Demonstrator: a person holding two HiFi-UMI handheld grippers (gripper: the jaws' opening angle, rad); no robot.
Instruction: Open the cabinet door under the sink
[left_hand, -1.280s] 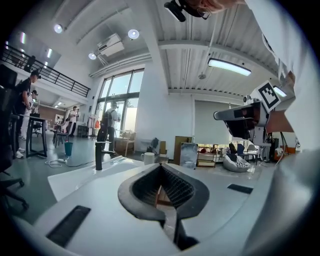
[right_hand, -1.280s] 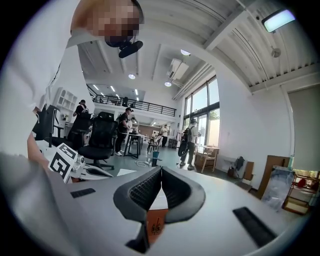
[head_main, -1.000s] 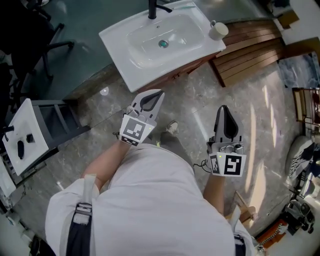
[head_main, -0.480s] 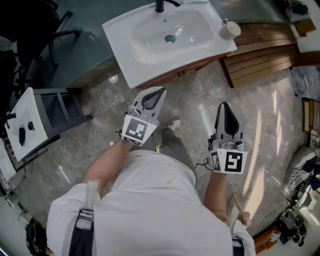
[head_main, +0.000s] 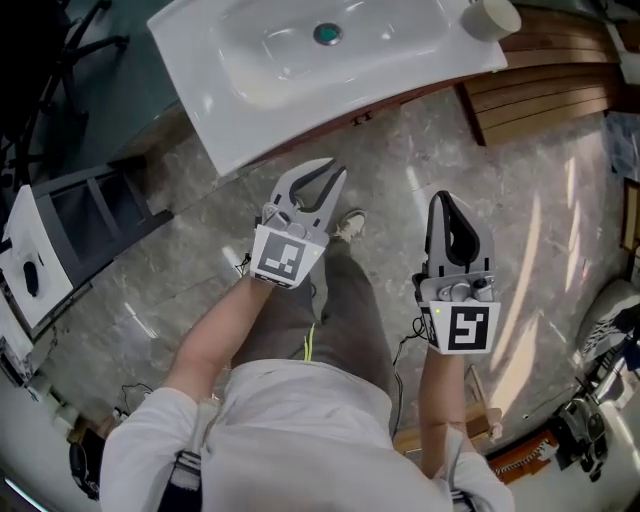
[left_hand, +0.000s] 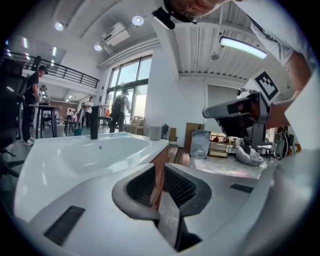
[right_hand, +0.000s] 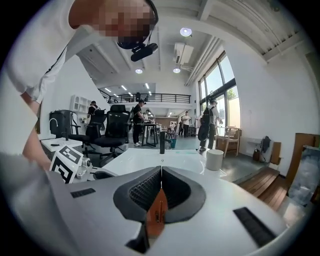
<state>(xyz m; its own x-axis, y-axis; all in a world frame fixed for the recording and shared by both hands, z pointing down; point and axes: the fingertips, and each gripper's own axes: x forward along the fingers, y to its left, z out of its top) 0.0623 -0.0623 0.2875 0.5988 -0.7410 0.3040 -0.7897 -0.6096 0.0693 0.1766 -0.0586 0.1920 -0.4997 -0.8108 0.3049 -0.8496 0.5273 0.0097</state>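
The white sink (head_main: 290, 70) fills the top of the head view, with the brown wooden cabinet (head_main: 372, 114) showing only as a thin edge under its rim. My left gripper (head_main: 322, 172) hovers over the marble floor just short of that edge. Its jaws are opening and a narrow gap shows between them, with nothing in it. The cabinet wood (left_hand: 159, 167) shows through that gap in the left gripper view. My right gripper (head_main: 444, 198) is further right and is shut on nothing. The cabinet door's front is hidden from above.
A white cup (head_main: 493, 15) stands on the sink's right corner, and a black tap (right_hand: 162, 142) rises behind the basin. Wooden decking (head_main: 550, 90) lies to the right, a grey rack (head_main: 85, 215) to the left. The person's shoe (head_main: 349, 224) is between the grippers.
Both grippers have sunk lower, and the sink has slid toward the top of the head view. The left jaws, shut before, now stand slightly apart.
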